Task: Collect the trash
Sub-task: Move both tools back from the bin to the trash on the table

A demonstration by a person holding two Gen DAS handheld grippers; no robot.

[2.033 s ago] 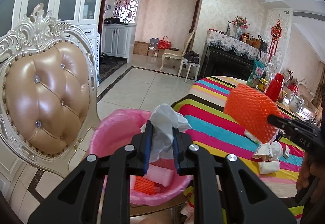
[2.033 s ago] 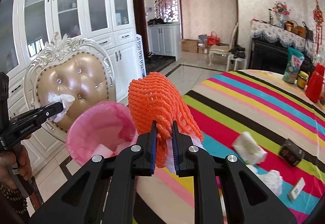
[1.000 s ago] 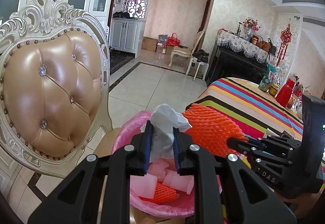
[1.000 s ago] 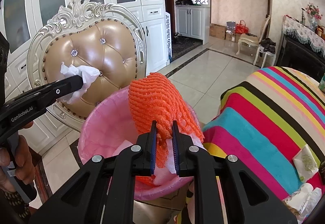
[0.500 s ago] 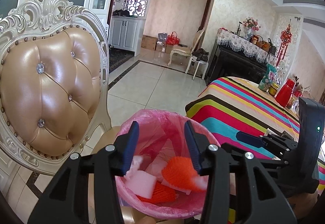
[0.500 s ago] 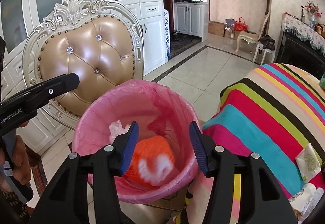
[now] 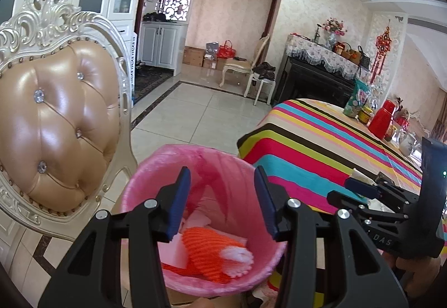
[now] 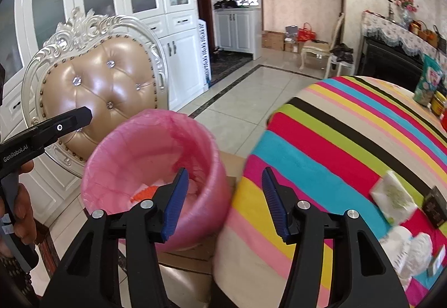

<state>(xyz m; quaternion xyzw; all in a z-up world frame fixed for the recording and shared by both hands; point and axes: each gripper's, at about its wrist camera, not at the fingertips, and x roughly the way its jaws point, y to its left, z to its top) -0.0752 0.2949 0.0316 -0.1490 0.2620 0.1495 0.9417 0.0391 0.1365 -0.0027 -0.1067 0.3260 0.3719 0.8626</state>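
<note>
Opening wider with nothing between its jaws, the right gripper sits nearer the crumpled tissues lying right of it on the striped table, seemingly unobstructed, while the empty, parted left gripper hangs over the pink bin.

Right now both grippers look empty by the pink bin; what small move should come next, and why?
Probably swing the right gripper, its jaws opening with nothing between them, toward the crumpled white tissue on the striped tablecloth. The orange foam net already lies in the pink bin, and trash remains on the table.
</note>
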